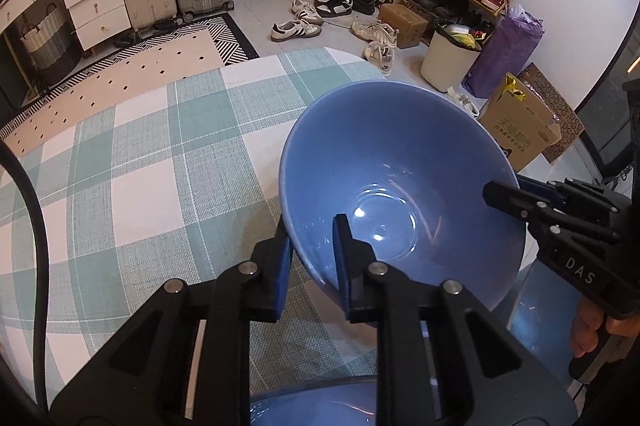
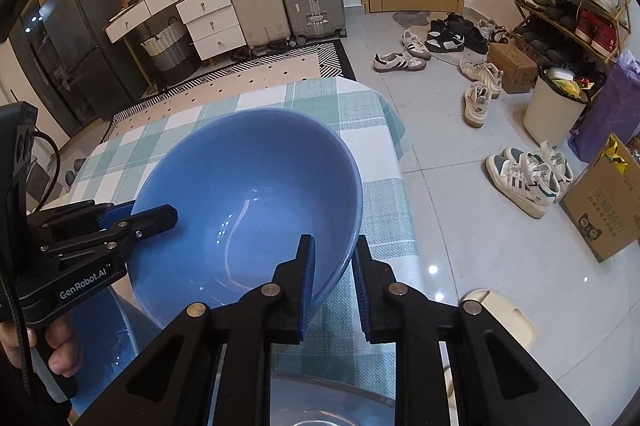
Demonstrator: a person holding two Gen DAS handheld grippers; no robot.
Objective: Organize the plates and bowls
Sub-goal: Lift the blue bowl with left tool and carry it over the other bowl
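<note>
Bowl [image 1: 400,178], blue, was gripped at rim by both tools, held tilted above checked tablecloth [image 1: 140,166]. Left gripper [image 1: 310,266] was clamped on near rim, one pad inside, one outside. Right gripper [image 2: 334,278] was pinching opposite rim the same way. Second blue dish [image 1: 312,406] sat just below left gripper, partly hidden. Step judged: bowl grasped, ready to carry. Next move likely calls for both hands travelling together, level, onto matching dish.
</note>
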